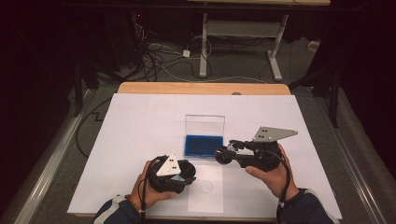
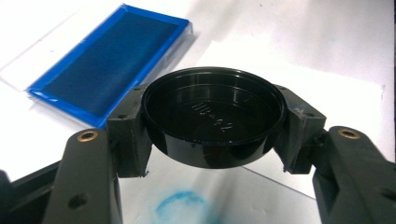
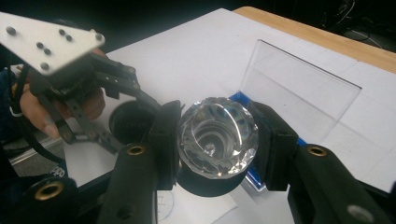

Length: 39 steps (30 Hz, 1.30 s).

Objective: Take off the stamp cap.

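Observation:
My left gripper (image 2: 214, 135) is shut on a shallow black round cap (image 2: 214, 122), hollow side up, low over a white paper slip (image 2: 299, 93) that bears a round blue stamp mark (image 2: 182, 207). In the high view this gripper (image 1: 187, 173) sits near the front edge. My right gripper (image 3: 217, 140) is shut on a stamp (image 3: 217, 137) with a clear faceted knob and a black base. It hovers (image 1: 224, 155) just right of the blue ink pad (image 1: 203, 145), pointing left. The cap (image 3: 130, 122) lies beyond the stamp, apart from it.
The ink pad's clear lid (image 1: 204, 124) stands upright behind the pad. A large white sheet (image 1: 140, 121) covers the wooden table (image 1: 201, 88). On the floor behind are cables and another table's legs (image 1: 203, 51).

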Each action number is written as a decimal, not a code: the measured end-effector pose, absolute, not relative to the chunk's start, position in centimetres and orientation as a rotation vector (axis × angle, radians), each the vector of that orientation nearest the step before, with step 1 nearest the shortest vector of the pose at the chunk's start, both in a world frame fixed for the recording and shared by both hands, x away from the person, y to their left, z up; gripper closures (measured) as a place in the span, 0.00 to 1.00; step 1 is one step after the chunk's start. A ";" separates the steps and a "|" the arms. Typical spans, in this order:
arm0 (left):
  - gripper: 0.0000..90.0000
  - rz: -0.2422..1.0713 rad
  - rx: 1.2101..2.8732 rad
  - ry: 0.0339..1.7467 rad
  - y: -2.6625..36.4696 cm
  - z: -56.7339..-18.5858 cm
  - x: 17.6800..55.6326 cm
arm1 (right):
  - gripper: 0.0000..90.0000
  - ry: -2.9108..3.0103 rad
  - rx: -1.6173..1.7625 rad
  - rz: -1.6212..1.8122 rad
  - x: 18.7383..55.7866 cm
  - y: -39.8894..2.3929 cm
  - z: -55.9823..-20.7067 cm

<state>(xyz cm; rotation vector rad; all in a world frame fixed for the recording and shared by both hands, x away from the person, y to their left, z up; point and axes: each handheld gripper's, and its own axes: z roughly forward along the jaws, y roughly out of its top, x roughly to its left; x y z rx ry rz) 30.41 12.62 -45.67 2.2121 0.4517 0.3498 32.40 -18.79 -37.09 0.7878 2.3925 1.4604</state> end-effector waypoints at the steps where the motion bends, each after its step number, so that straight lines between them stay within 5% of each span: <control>1: 0.41 0.350 2.205 0.456 12.9 -45.6 30.4 | 0.64 2.389 0.794 1.454 32.4 -18.9 -37.1; 39: 0.41 0.478 2.147 0.608 20.7 -45.8 29.1 | 0.64 2.391 0.785 1.307 33.8 -18.9 -37.4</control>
